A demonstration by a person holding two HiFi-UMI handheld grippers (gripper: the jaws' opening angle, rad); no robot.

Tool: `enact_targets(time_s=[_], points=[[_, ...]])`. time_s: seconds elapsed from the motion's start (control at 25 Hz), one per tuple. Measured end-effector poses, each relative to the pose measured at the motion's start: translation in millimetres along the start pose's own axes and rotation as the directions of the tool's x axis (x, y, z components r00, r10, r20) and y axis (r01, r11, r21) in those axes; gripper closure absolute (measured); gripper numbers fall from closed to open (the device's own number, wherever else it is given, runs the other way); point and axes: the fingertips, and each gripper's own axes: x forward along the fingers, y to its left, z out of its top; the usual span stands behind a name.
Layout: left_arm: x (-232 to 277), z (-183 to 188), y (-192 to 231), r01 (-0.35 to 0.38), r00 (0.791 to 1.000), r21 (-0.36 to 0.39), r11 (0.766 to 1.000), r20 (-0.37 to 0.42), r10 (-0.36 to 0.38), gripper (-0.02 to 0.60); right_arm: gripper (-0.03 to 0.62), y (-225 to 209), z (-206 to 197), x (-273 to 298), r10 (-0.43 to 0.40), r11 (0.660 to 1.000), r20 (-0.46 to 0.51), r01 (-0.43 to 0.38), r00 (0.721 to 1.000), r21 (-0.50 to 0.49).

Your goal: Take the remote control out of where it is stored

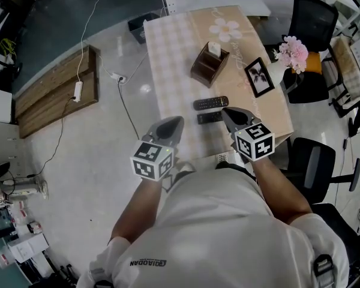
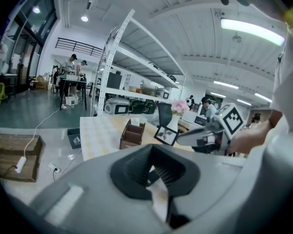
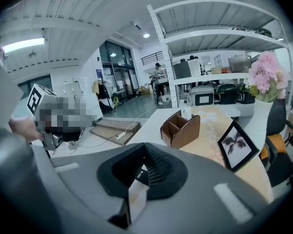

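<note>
Two black remote controls lie flat on the table [image 1: 174, 47]: one [image 1: 210, 103] crosswise near the front, the other [image 1: 207, 118] just behind it, its right end hidden by my right gripper [image 1: 225, 111]. That gripper hovers over it, shut and empty [image 3: 141, 172]. My left gripper [image 1: 179, 120] is off the table's left front corner, jaws together with nothing between them [image 2: 154, 172]. A brown wooden holder [image 1: 209, 65] [image 2: 131, 134] [image 3: 180, 128] stands mid-table with a white item [image 1: 214, 48] upright in it.
A black picture frame [image 1: 259, 77] [image 3: 234, 144] and a vase of pink flowers [image 1: 293, 53] [image 3: 266, 77] stand along the table's right side. Office chairs [image 1: 312, 161] are to the right. A power strip [image 1: 78, 90] and wooden pallet [image 1: 48, 98] lie on the floor at left.
</note>
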Motion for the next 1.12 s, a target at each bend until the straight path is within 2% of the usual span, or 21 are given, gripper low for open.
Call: enact_targets(time_s=[0.2,0.4,0.6,0.72,0.88,1.12], points=[[3,-1,4,-0.017,1.000,0.016,1.000,-0.019,0.017,0.578,0.589,-3,0,1,-0.001,1.000,-0.003,0.001,1.000,-0.001],[7,-2,16,-0.057,0.998,-0.027,0.998,-0.016,0.057,0.578,0.589,-11,0,5,-0.004,1.000,-0.012,0.004,1.000,-0.003],[13,3,21,-0.058,0.998,-0.024,0.998,-0.008,0.058,0.577,0.589,-31,11,16,-0.027,0.999,-0.006,0.027,1.000,-0.018],[16,3,27,-0.071,0.997,-0.031,0.997,-0.012,0.071,0.577,0.588,-52,25,30,-0.064,0.995,-0.007,0.063,0.998,-0.081],[22,3,34,-0.098,0.995,-0.034,0.995,-0.026,0.098,0.577,0.575,-91,54,55,-0.125,0.971,-0.016,0.119,0.992,-0.208],[24,-2,44,-0.151,0.988,-0.070,0.986,-0.034,0.149,0.577,0.527,-150,99,104,-0.201,0.935,-0.018,0.186,0.979,-0.301]])
